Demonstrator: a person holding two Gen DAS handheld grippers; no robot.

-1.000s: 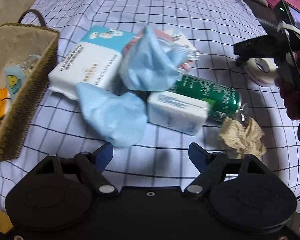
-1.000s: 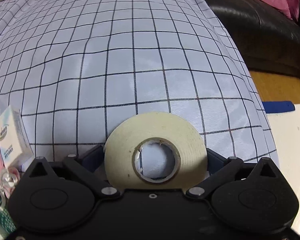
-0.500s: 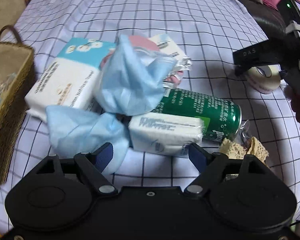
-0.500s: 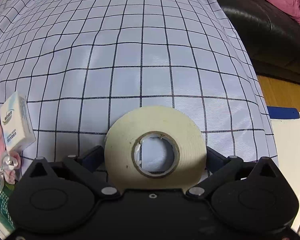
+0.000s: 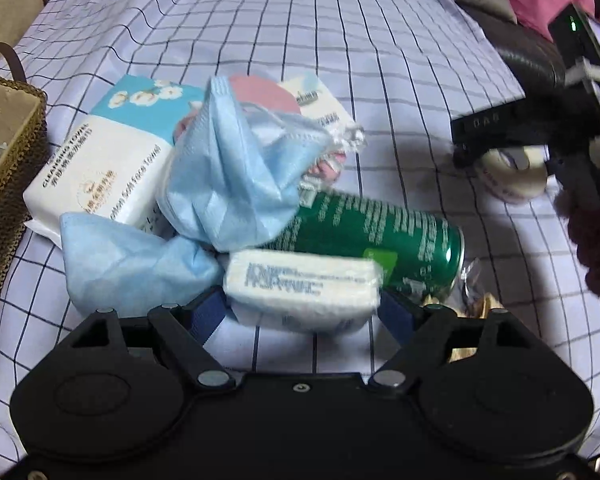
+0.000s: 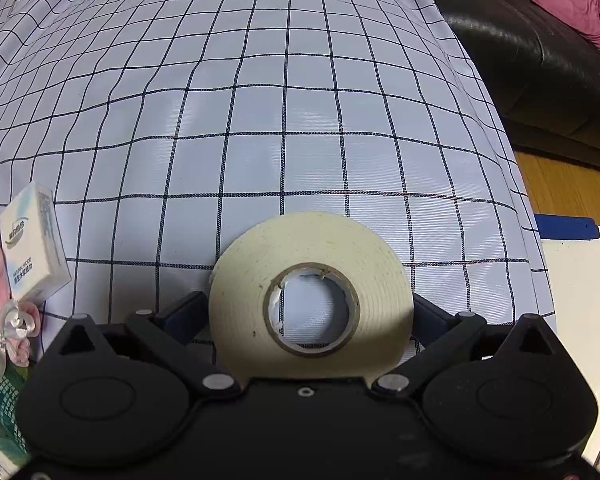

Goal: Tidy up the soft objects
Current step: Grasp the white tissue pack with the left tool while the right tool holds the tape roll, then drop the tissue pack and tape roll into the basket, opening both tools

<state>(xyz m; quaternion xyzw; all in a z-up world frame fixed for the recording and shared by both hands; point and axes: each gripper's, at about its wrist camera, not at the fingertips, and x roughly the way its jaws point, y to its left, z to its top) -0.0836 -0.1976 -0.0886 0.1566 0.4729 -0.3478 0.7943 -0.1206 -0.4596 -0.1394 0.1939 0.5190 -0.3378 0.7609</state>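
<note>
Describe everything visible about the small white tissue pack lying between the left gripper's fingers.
The small white rectangular tissue pack is a soft, plastic-wrapped packet with blurred blue-grey print on its top and front face. It lies flat, long side across the view, on the checked tablecloth. It sits between the open fingers of the left gripper, which flank its ends; contact cannot be confirmed. Behind it, the green drink can lies on its side against it, and a crumpled blue face mask meets its left end.
</note>
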